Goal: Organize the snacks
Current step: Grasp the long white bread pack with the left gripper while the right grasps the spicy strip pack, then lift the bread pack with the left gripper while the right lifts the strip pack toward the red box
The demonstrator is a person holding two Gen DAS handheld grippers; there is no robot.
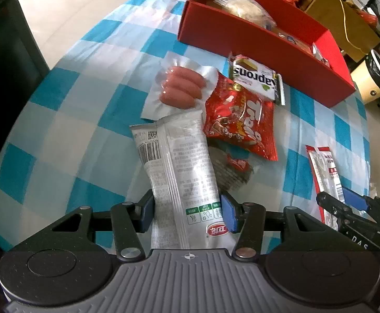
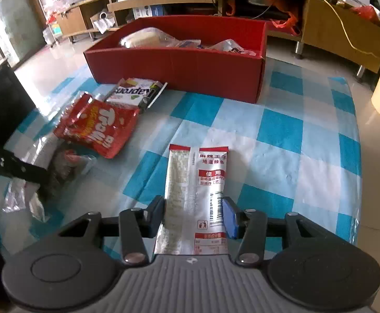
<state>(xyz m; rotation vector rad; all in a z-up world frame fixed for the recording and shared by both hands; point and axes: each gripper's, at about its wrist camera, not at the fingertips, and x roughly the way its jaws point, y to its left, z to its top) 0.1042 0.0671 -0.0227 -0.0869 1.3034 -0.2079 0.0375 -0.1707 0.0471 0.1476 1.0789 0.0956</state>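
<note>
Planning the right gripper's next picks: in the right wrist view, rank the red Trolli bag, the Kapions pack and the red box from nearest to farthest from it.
1. Red Trolli bag, left of the right gripper.
2. Kapions pack, behind the bag, by the box.
3. Red box, farthest, across the checked cloth.

free: bare checked cloth (image 2: 281,130) before red box (image 2: 179,62) | blocked: snack pile (image 2: 98,130) left

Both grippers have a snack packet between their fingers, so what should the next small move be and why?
Probably lift both and carry them toward the red box: the left gripper pinches the silver packet, the right gripper the white-and-red packet, and other snacks already lie in the box.
</note>
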